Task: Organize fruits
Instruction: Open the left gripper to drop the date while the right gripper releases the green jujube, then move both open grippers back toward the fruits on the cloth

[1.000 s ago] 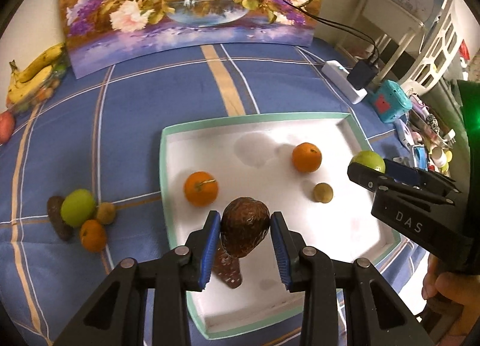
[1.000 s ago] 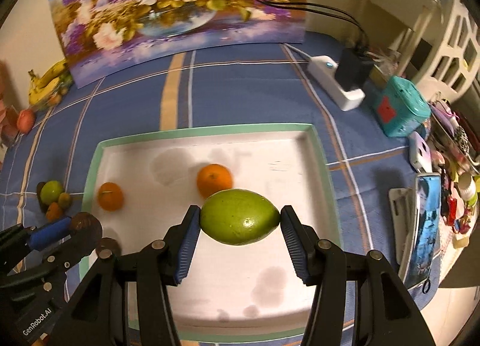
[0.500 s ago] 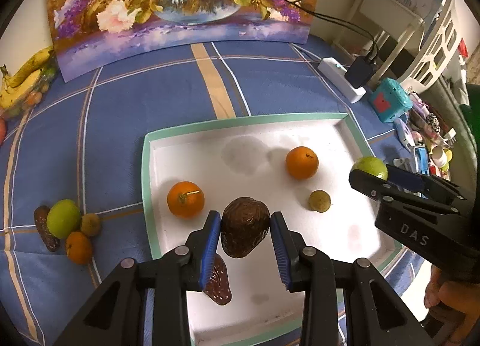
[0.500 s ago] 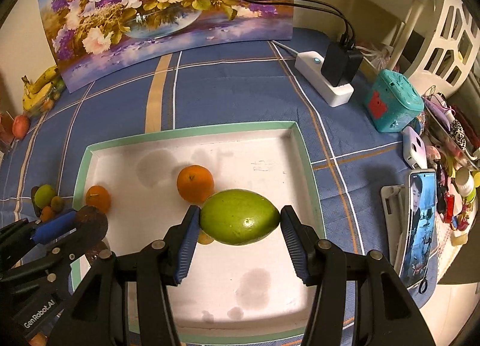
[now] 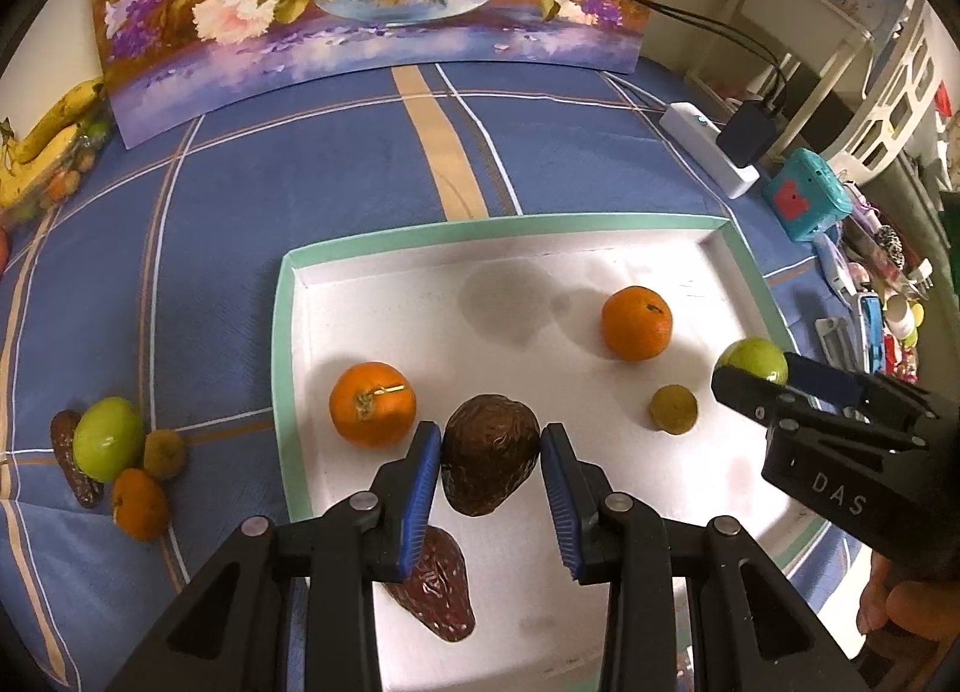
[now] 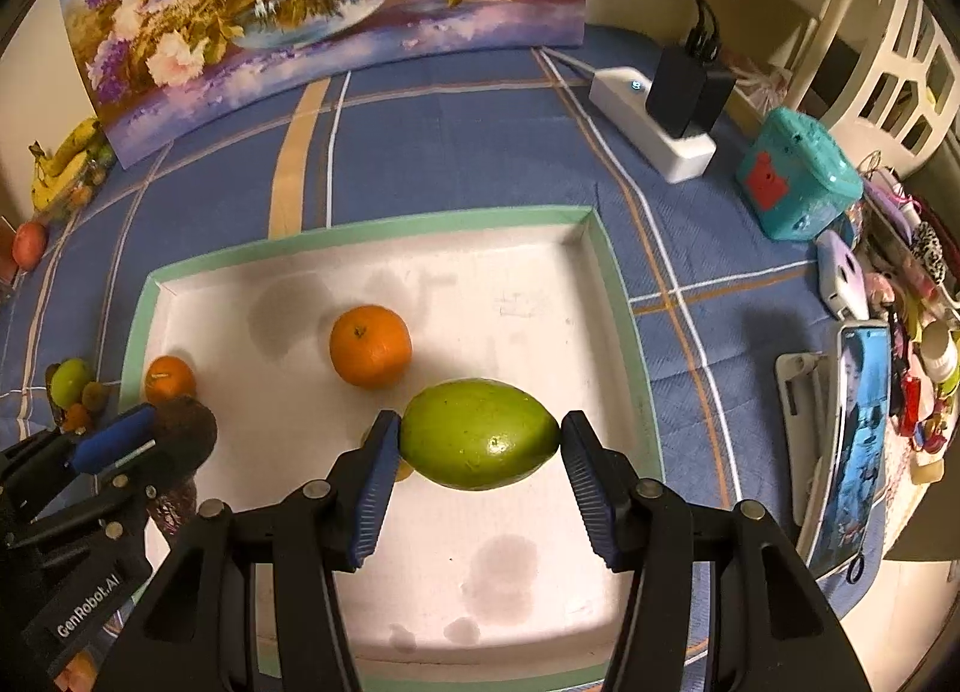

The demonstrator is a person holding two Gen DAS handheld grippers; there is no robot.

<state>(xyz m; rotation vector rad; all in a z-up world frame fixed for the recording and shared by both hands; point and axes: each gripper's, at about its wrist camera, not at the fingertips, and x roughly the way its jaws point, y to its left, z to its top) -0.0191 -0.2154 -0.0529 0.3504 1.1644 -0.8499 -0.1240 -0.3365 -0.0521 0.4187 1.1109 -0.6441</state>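
we see the white tray (image 6: 384, 230) with its green rim lying under both tongs, its far edge well ahead of them and bare white floor between the fruits. our left gripper (image 5: 491, 455) is clamped on a dark brown wrinkled avocado (image 5: 489, 452), held above the tray, with an orange (image 5: 372, 404) just to its left and a dark date-like fruit (image 5: 435, 584) below it. our right gripper (image 6: 480, 437) pinches a smooth green mango (image 6: 480, 433) end to end, another orange (image 6: 370, 345) just ahead-left.
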